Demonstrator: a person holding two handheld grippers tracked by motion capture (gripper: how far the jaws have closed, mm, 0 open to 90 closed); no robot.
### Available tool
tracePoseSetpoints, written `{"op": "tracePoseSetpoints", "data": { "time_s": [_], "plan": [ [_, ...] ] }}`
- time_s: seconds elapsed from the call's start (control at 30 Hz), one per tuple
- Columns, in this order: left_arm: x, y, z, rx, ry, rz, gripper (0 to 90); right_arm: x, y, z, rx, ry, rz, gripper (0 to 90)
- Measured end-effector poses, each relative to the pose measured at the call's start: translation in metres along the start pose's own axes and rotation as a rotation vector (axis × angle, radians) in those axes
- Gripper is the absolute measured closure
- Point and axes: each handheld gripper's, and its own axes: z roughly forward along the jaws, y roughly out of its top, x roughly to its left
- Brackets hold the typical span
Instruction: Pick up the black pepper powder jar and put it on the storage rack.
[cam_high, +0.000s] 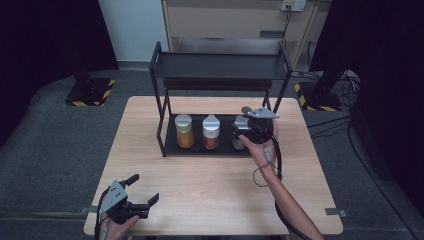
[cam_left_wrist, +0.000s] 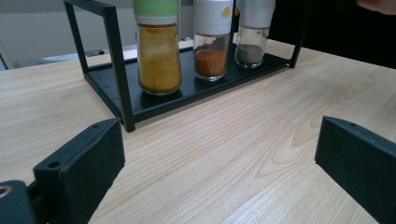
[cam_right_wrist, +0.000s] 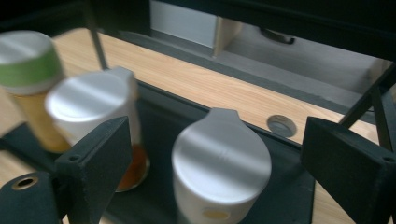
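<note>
A black two-tier rack (cam_high: 161, 107) stands at the far middle of the wooden table (cam_high: 210, 195). Its lower shelf holds three spice jars: a green-lidded yellow one (cam_high: 184, 131), a white-lidded orange one (cam_high: 211, 132) and a white-lidded grey one (cam_high: 238, 142). My right gripper (cam_high: 246, 131) hovers over the grey jar's lid (cam_right_wrist: 222, 158), open, jaws wide on either side and clear of it. My left gripper (cam_high: 144, 188) rests open at the table's near left corner, nothing between its jaws. From there I see the same jars (cam_left_wrist: 159, 60) (cam_left_wrist: 211, 51) (cam_left_wrist: 251, 44) in a row.
The rack's upper shelf (cam_high: 220, 65) overhangs the jars. A round grommet (cam_right_wrist: 281, 125) sits in the tabletop behind the rack. Striped floor bases (cam_high: 90, 92) and cables (cam_high: 345, 80) lie beyond the table; a pale cabinet (cam_high: 225, 20) stands behind.
</note>
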Motion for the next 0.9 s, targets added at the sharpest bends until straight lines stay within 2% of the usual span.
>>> {"op": "tracePoseSetpoints", "data": {
  "time_s": [0.13,0.27,0.5,0.73,0.9],
  "plan": [
    [0.000,0.000,0.000,0.002,-0.001,0.002,0.1,-0.012,0.003,-0.016,-0.021,0.058,0.005,9.9],
    [0.000,0.000,0.000,0.002,-0.002,0.002,0.1,-0.019,0.006,-0.034,-0.044,0.091,-0.002,9.9],
    [0.000,0.000,0.000,0.001,-0.003,0.002,0.1,-0.026,0.009,-0.060,-0.070,0.137,-0.034,9.6],
    [0.000,0.000,0.000,0.000,-0.005,0.000,0.1,-0.027,0.006,-0.085,-0.091,0.162,-0.094,9.1],
    [0.000,0.000,0.000,-0.001,-0.005,-0.002,0.0,-0.032,-0.001,-0.104,-0.107,0.184,-0.098,9.1]
  ]
}}
